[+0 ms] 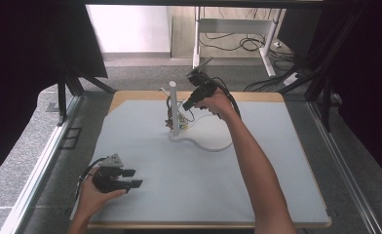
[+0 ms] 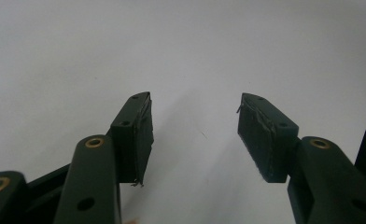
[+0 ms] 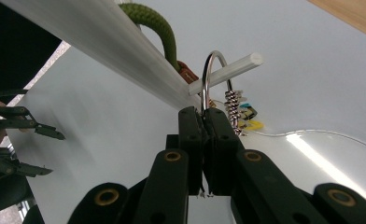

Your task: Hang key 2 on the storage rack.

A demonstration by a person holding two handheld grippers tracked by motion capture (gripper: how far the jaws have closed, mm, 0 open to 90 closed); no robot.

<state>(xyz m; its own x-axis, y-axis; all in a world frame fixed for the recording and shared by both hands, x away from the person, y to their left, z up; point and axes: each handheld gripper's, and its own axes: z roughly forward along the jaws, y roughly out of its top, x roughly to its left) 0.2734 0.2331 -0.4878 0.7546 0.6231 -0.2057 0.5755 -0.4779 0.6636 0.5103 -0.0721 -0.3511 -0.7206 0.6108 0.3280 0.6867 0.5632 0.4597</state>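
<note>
jaws on thin silver ring (image 3: 212, 74)

left gripper (image 1: 133, 178) rests with jaws apart; right gripper (image 1: 184, 106), arm outstretched, is clamped.

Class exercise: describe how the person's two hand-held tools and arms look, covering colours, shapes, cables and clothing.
Both tools are black with two flat-padded jaws and brass-coloured pivot rivets. The left tool carries a grey three-cornered plate on top; a black cable trails from it. The right tool has a thick black cable too. Both forearms are bare, with no sleeves.
</note>
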